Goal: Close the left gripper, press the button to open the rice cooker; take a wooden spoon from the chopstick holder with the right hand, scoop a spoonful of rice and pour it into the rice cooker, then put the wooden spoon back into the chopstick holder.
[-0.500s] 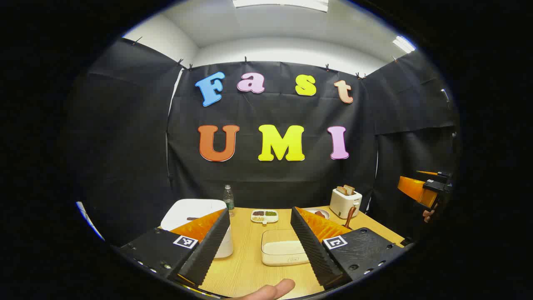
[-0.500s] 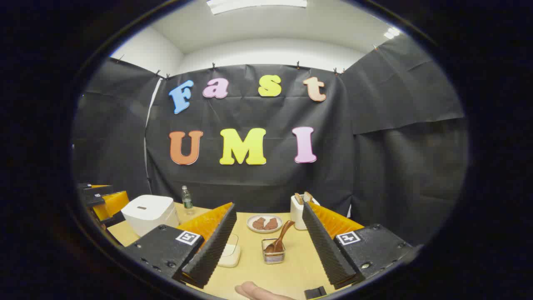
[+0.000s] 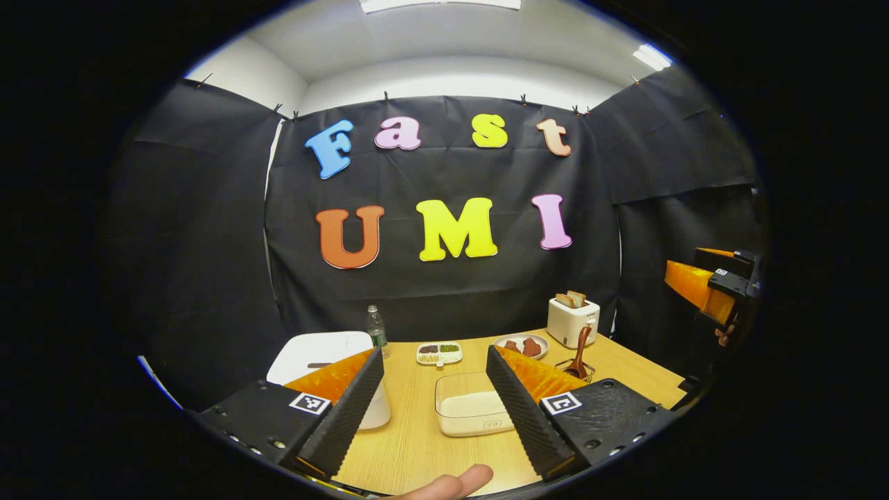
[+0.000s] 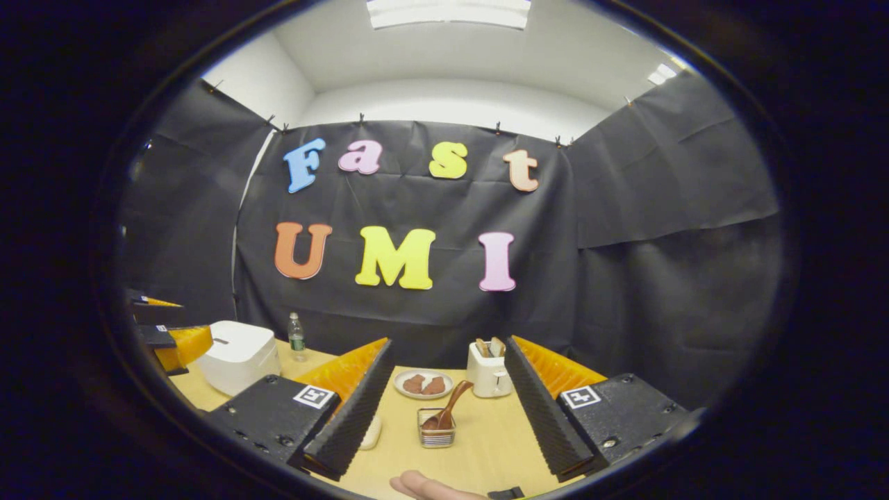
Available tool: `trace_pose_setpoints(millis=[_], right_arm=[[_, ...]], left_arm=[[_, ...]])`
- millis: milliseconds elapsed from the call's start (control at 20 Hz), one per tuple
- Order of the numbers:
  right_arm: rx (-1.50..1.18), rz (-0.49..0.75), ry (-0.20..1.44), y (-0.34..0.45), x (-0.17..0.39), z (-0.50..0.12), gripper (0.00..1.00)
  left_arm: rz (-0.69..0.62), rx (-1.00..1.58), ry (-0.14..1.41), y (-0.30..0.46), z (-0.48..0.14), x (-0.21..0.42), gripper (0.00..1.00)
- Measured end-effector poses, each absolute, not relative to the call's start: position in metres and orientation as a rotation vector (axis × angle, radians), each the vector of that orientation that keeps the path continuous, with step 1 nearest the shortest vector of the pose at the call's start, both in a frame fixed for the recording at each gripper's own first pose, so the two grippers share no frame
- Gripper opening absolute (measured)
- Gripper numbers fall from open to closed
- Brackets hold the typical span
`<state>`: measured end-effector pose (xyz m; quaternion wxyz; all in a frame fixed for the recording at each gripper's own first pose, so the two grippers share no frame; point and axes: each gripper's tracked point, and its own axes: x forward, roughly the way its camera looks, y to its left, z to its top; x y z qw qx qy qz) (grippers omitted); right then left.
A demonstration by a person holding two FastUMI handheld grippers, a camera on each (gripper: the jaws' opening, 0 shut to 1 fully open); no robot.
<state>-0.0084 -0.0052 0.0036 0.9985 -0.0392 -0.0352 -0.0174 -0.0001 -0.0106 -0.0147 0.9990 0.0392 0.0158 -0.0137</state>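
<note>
Both views shifted; jaws wide, empty

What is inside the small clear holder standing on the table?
The wooden spoon stands in the chopstick holder, bowl end down, handle leaning out towards the toaster. Whether anything else lies at the bottom cannot be told.

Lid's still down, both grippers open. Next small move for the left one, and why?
Probably shut the left gripper: its fingers stand wide apart above the table, and the rice cooker ahead on its left is closed. Closed fingers can press the lid button. The wooden spoon waits in its holder.
</note>
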Motion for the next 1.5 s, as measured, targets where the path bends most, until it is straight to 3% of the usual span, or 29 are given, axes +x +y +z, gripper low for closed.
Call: trace_pose_setpoints(millis=[650,950,1150,1200,1300,1500], right_arm=[[-0.013,-0.035,-0.061,-0.019,0.006,-0.018,1.00],[-0.029,-0.047,-0.065,-0.027,0.020,-0.038,1.00],[-0.016,0.008,-0.044,-0.016,0.033,-0.048,1.00],[-0.017,0.018,-0.047,-0.015,0.036,-0.047,1.00],[-0.014,0.036,-0.061,-0.012,0.042,-0.044,1.00],[-0.023,0.077,-0.063,-0.004,0.054,-0.051,1.00]], left_arm=[[0.072,0.014,0.038,0.047,-0.030,0.031,0.96],[0.071,-0.028,0.051,0.077,-0.030,0.051,0.63],[0.090,-0.044,0.133,0.101,-0.051,0.072,0.35],[0.101,-0.050,0.176,0.109,-0.060,0.078,0.22],[0.150,-0.048,0.251,0.132,-0.075,0.090,0.16],[0.225,-0.030,0.360,0.170,-0.098,0.124,0.16]])
